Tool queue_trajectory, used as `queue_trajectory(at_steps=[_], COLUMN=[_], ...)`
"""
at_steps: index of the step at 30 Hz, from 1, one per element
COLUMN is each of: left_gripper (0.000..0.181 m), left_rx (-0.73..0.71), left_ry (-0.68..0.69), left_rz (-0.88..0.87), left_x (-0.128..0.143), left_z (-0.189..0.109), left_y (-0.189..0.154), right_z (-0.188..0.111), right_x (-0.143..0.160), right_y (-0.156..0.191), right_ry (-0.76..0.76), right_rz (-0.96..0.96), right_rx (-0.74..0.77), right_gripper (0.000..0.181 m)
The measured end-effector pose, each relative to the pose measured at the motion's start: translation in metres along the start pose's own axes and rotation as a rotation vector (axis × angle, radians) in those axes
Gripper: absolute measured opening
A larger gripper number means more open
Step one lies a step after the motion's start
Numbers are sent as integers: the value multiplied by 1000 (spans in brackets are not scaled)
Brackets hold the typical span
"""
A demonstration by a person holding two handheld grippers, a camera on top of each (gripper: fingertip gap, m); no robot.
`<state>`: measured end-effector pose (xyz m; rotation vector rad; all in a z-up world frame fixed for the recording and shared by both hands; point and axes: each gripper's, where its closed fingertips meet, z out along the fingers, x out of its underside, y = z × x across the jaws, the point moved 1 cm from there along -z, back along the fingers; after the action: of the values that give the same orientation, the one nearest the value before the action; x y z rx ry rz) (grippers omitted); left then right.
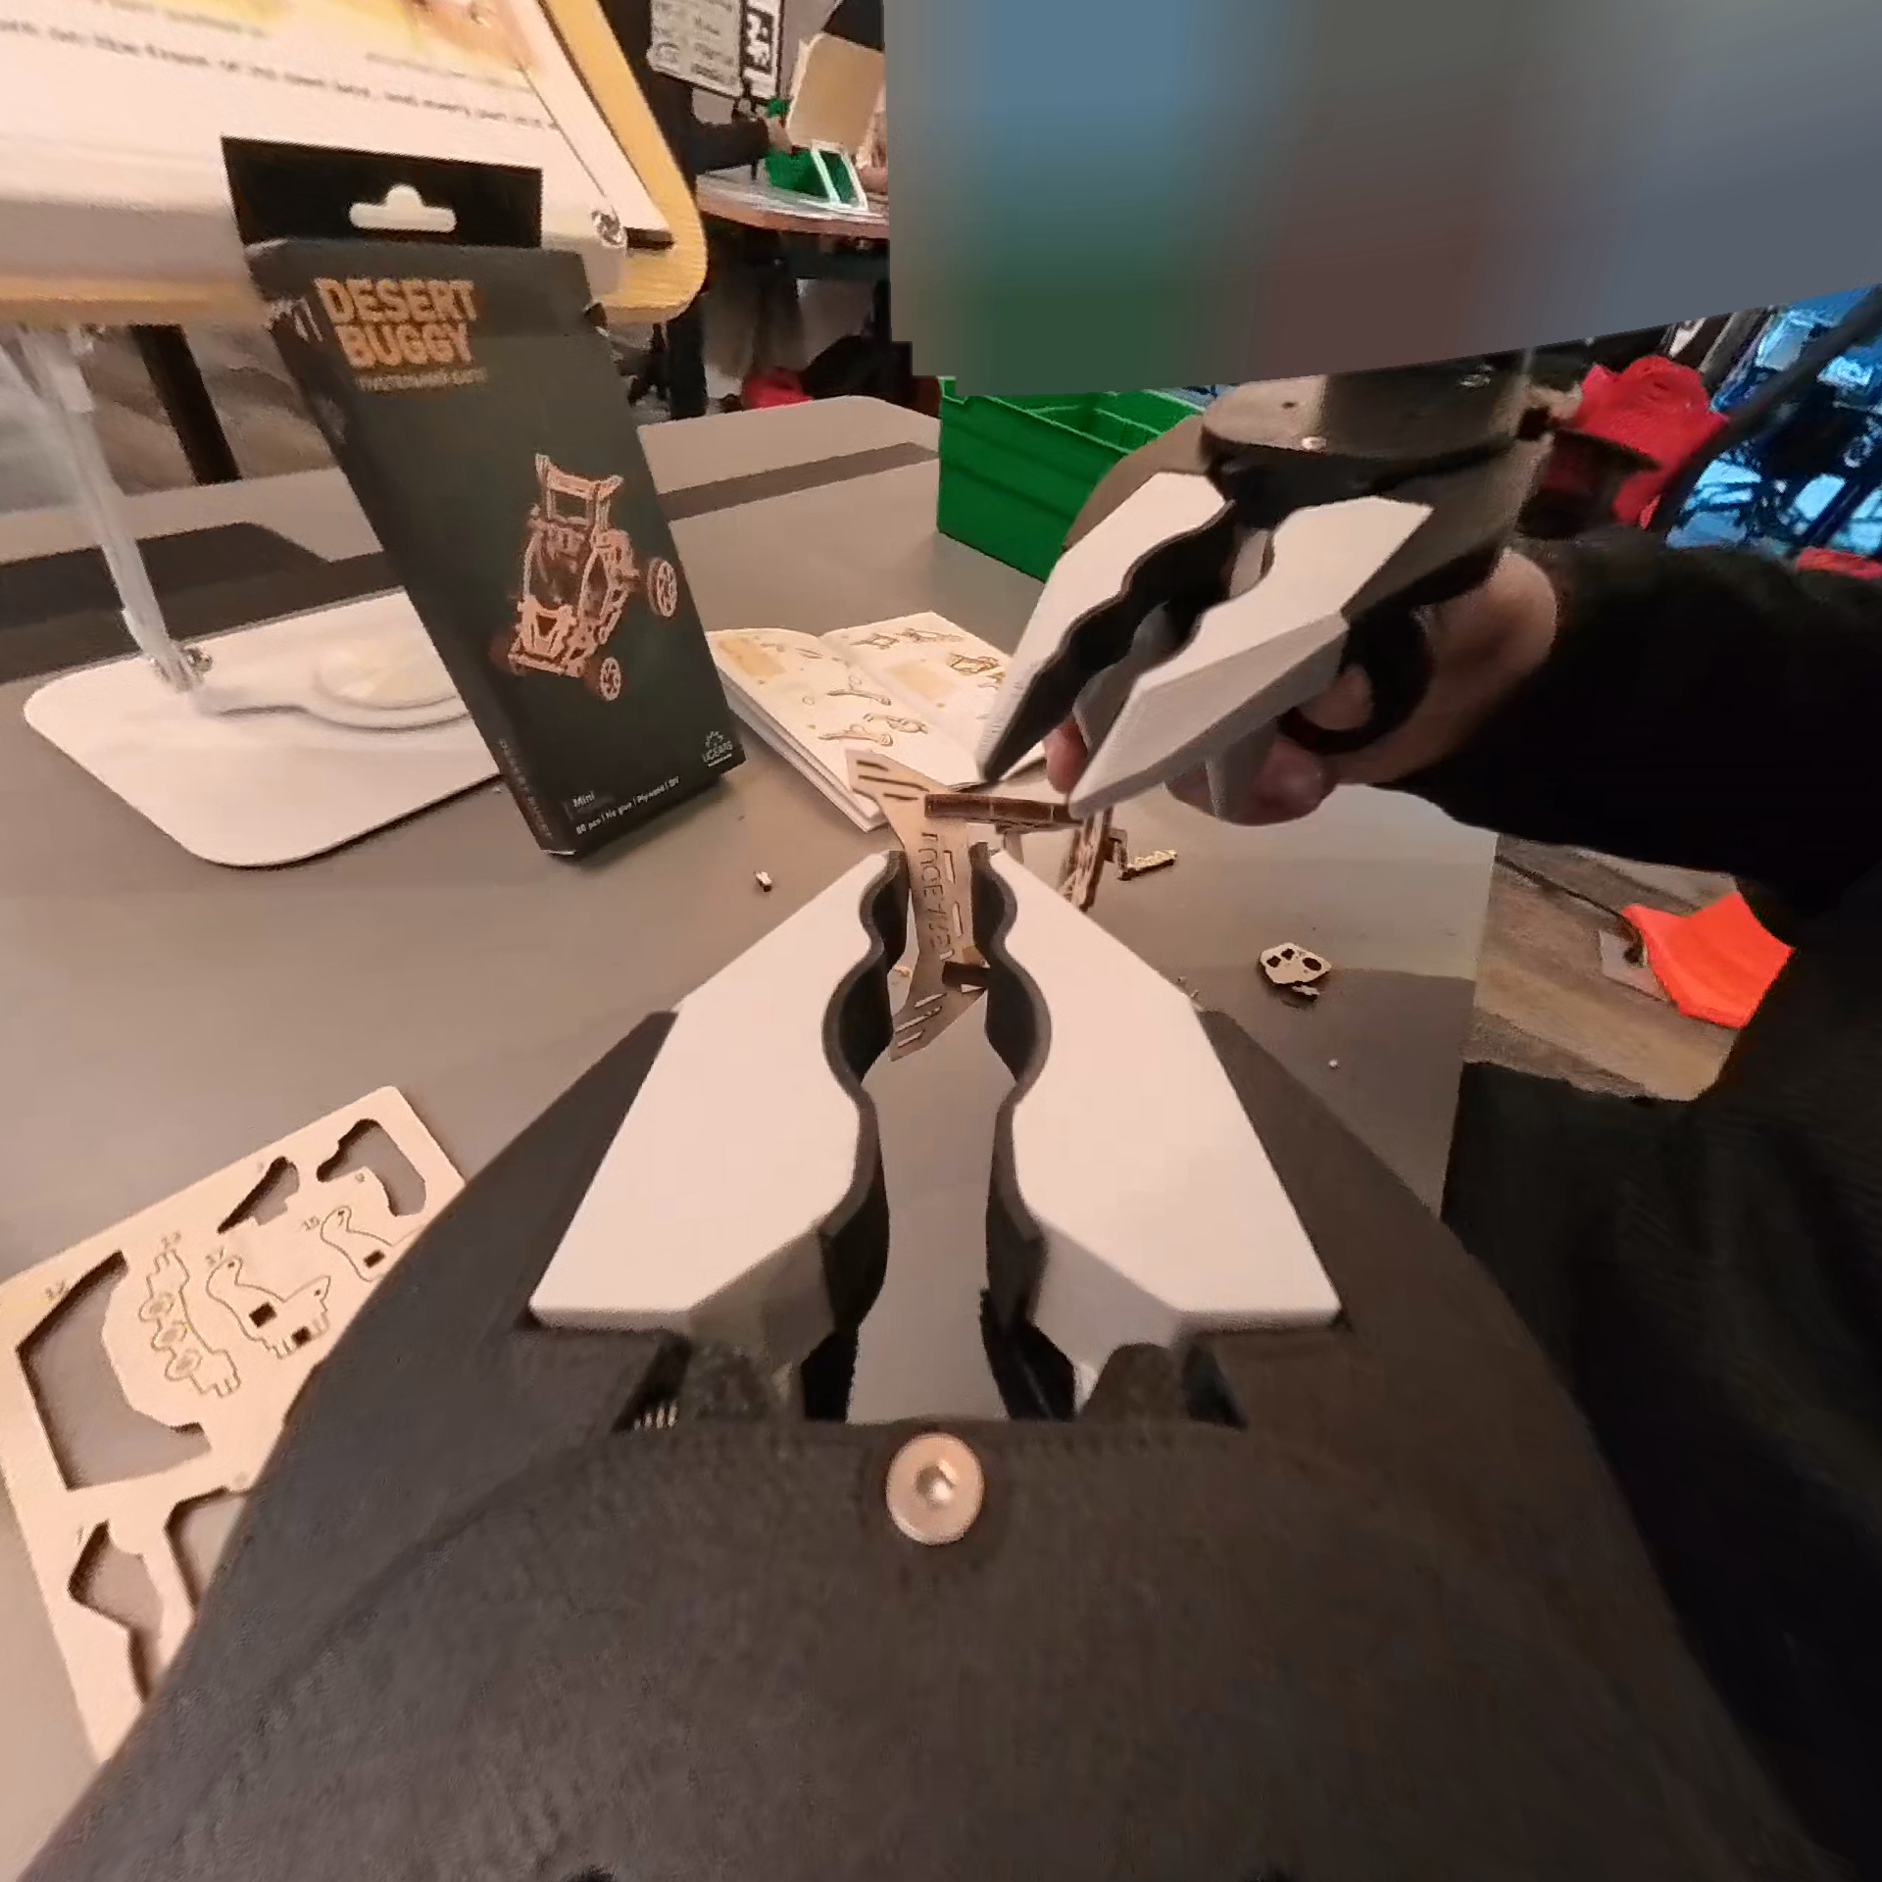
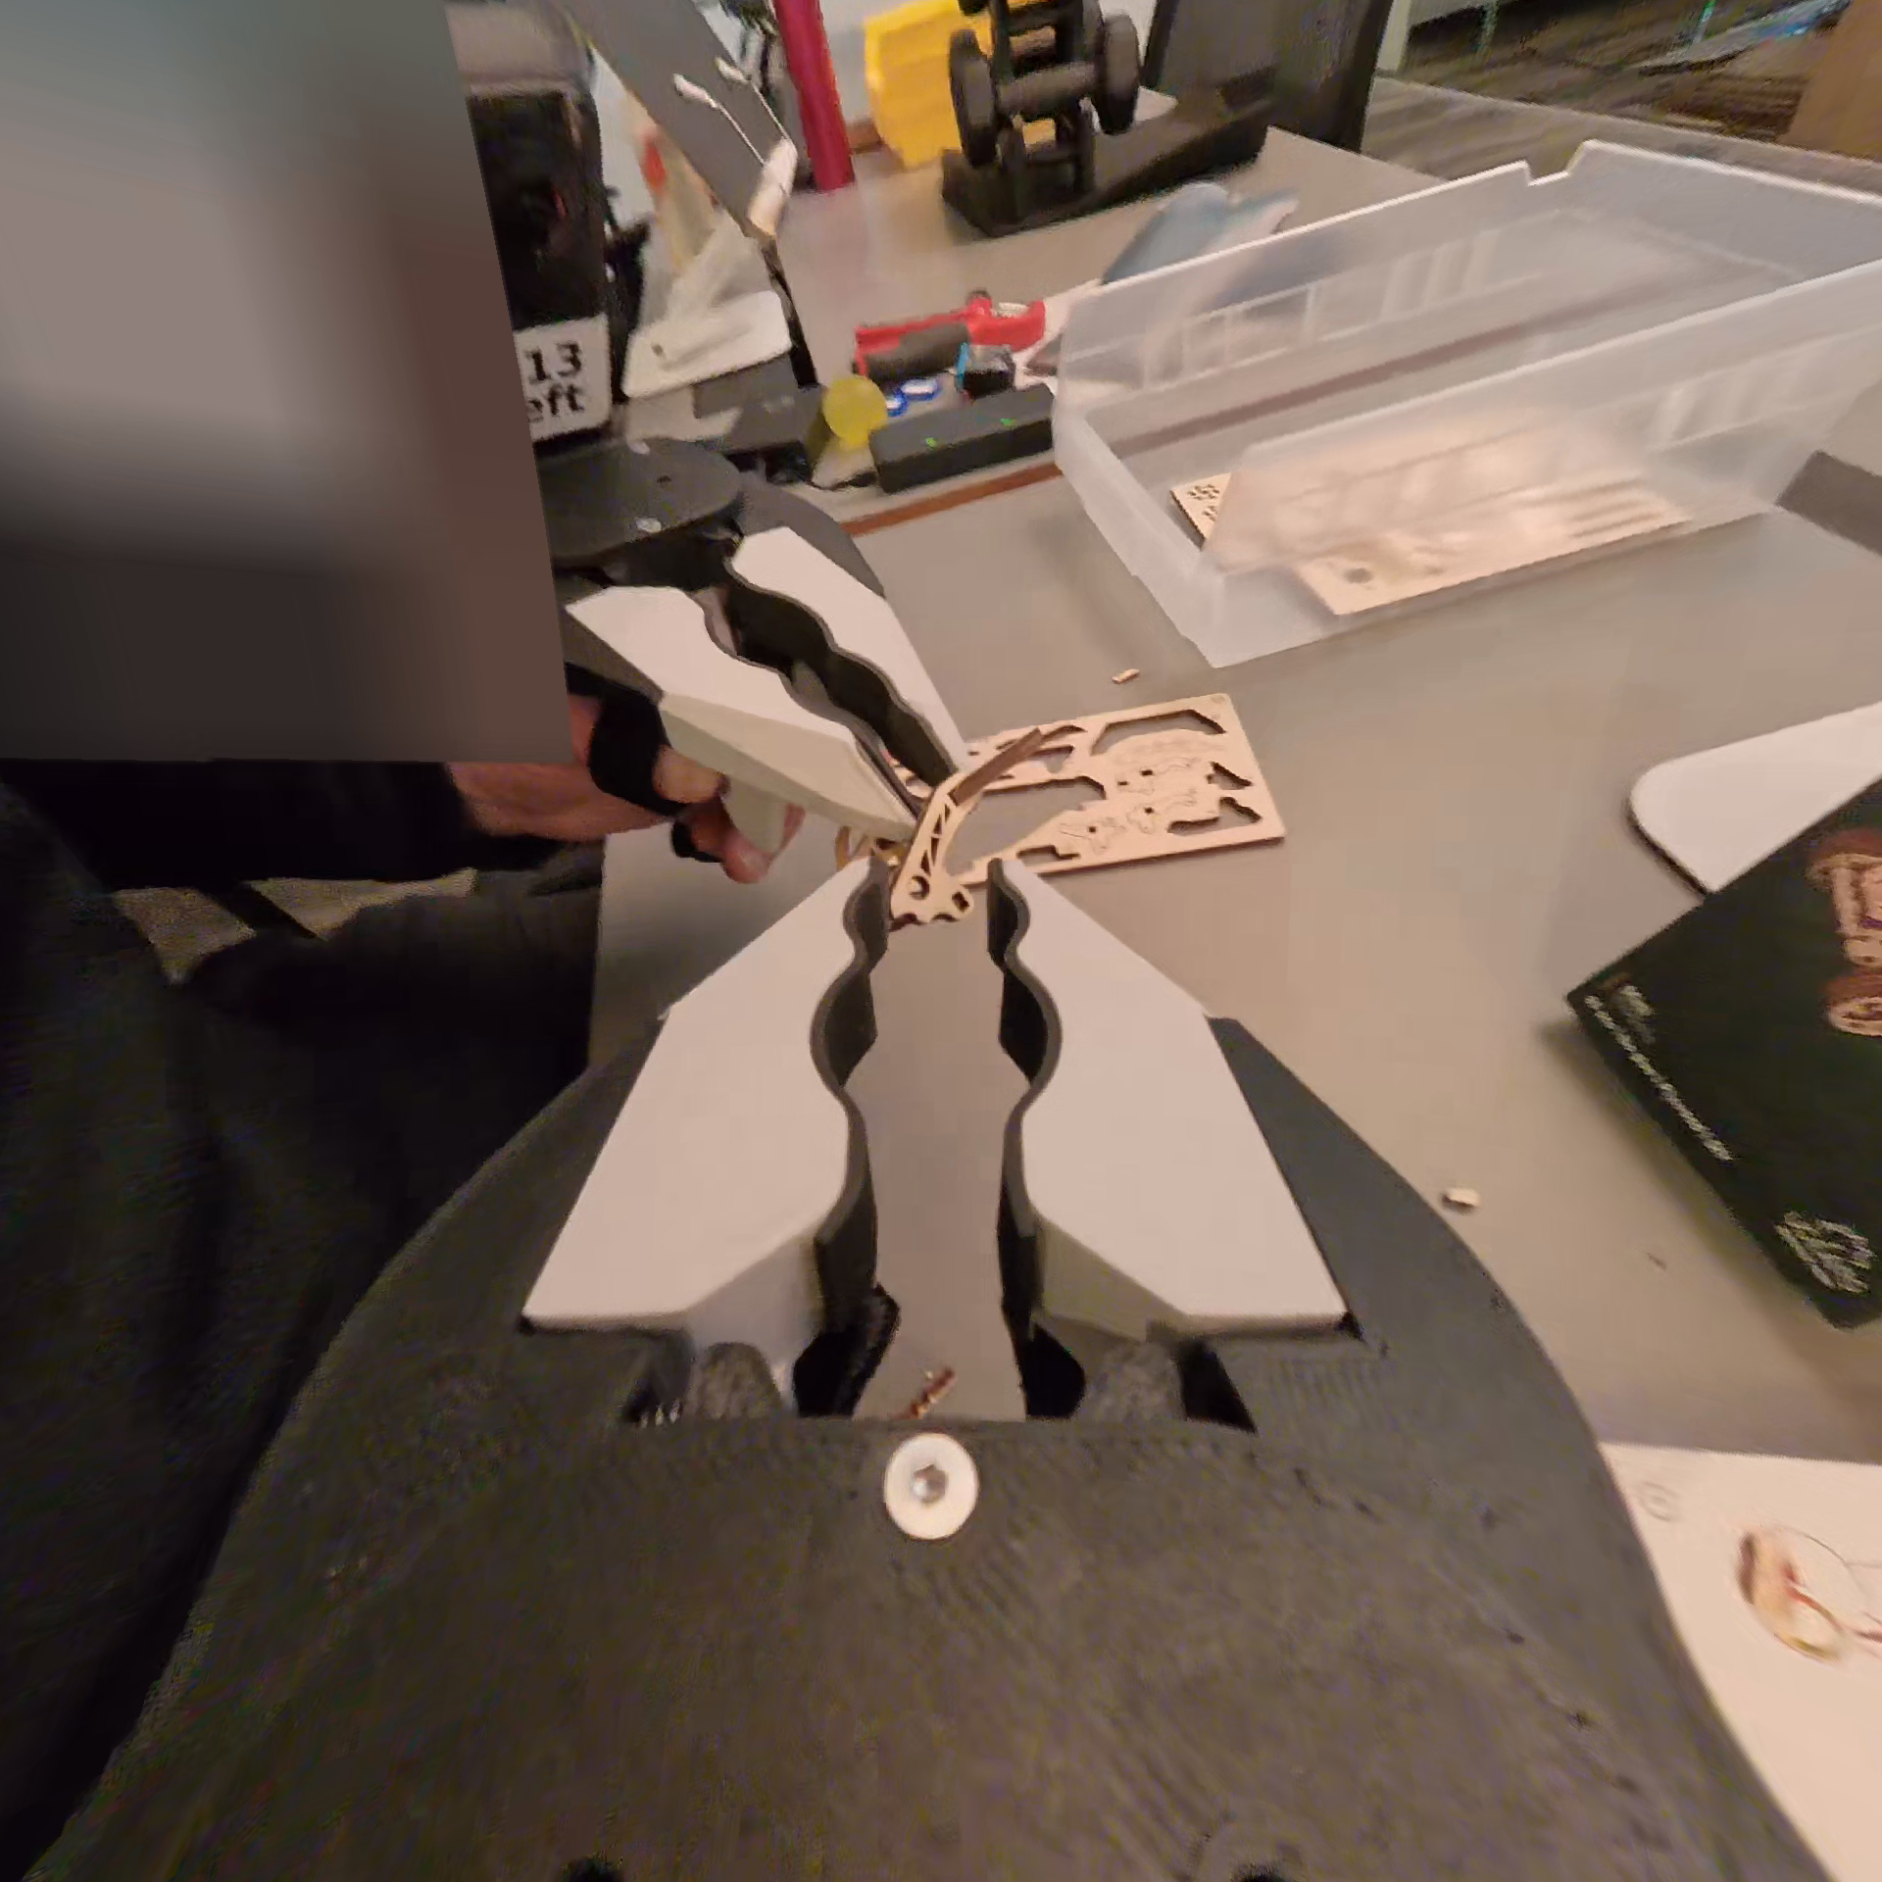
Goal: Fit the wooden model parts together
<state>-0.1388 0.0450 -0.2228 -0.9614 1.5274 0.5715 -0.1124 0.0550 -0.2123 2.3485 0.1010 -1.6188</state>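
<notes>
My left gripper (image 1: pixel 944 868) is shut on a flat wooden plate (image 1: pixel 932 922) and holds it upright above the grey table (image 1: pixel 306 967). A thin wooden frame piece (image 2: pixel 929 866) with triangular cut-outs rests against the top of the plate. It shows edge-on in the left wrist view (image 1: pixel 998 811). My right gripper (image 2: pixel 934 878) stands open, and the frame piece's lower end sits between its tips, against one finger. The right gripper also shows in the left wrist view (image 1: pixel 1039 786), and the left gripper in the right wrist view (image 2: pixel 911 805).
A black kit box (image 1: pixel 509 550) leans on a white stand base (image 1: pixel 255 754). An open booklet (image 1: pixel 866 682) lies behind the parts. A punched wooden sheet (image 1: pixel 183 1324) lies at near left. A small loose part (image 1: pixel 1293 962), a green bin (image 1: pixel 1029 468) and a clear plastic bin (image 2: pixel 1477 407) stand around.
</notes>
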Motion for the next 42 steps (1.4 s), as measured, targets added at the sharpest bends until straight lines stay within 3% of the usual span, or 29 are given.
queue_trajectory(at_steps=[5, 42], left_gripper=[10, 10], left_rx=[21, -261], left_ry=[48, 218], left_rz=[104, 438], left_x=[3, 4], left_z=[3, 4], left_y=[-10, -7], right_z=[2, 9], right_x=[2, -1], right_y=[6, 2], right_ry=[8, -42], right_rz=[82, 299], right_rx=[-76, -18], right_gripper=[11, 3])
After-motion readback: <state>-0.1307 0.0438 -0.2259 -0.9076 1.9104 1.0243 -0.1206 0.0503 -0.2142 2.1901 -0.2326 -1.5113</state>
